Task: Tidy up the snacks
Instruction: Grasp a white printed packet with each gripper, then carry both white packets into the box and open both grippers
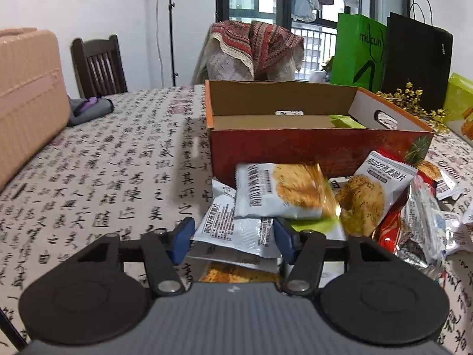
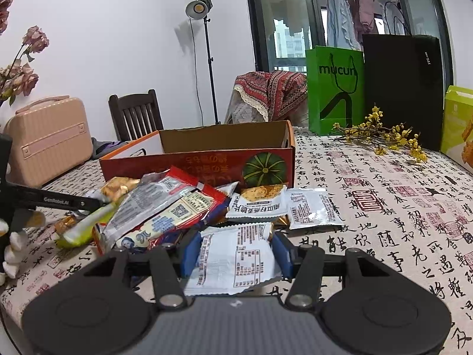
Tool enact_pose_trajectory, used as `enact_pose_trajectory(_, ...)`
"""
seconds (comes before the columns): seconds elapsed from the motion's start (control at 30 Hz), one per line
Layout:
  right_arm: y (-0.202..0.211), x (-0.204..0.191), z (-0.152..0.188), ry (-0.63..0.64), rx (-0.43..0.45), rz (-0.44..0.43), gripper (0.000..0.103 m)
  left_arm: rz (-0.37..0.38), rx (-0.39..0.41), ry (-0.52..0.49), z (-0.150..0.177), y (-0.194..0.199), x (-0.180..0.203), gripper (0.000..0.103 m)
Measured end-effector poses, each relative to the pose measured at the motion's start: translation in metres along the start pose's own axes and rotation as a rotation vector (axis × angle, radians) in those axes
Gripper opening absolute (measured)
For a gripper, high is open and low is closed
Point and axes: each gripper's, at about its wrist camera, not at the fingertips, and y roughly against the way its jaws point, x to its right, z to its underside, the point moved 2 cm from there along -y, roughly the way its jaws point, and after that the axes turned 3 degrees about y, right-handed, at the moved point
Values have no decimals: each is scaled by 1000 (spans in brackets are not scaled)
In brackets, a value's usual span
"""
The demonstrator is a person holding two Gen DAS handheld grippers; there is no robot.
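Note:
An open orange cardboard box [image 1: 295, 148] with a pumpkin picture stands on the table, with a green packet [image 1: 346, 122] inside it. Against its front wall lies a pile of snack packets [image 1: 363, 201]. My left gripper [image 1: 233, 236] sits at the pile's left end, its blue pads pressed against the sides of a white snack packet [image 1: 236, 232]. In the right wrist view the same box [image 2: 207, 159] stands behind the pile [image 2: 165, 207]. My right gripper [image 2: 235, 254] is shut on another white packet [image 2: 236, 257] with printed text. The left gripper's black finger [image 2: 74, 201] reaches into the pile from the left.
A pink case [image 1: 26, 97] and a dark chair [image 1: 97, 65] stand at the far left. A green bag [image 2: 335, 88], a black bag [image 2: 405, 88], yellow flowers [image 2: 381, 139] and a yellow-green box [image 2: 458, 124] line the right. A gloved hand [image 2: 11, 254] shows at the left edge.

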Motion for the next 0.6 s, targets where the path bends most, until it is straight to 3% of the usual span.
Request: enact_pose_trajectory(0.6, 1, 1, -9, -8, 28, -2, 53, -33, 156, 46, -5, 56, -8, 59)
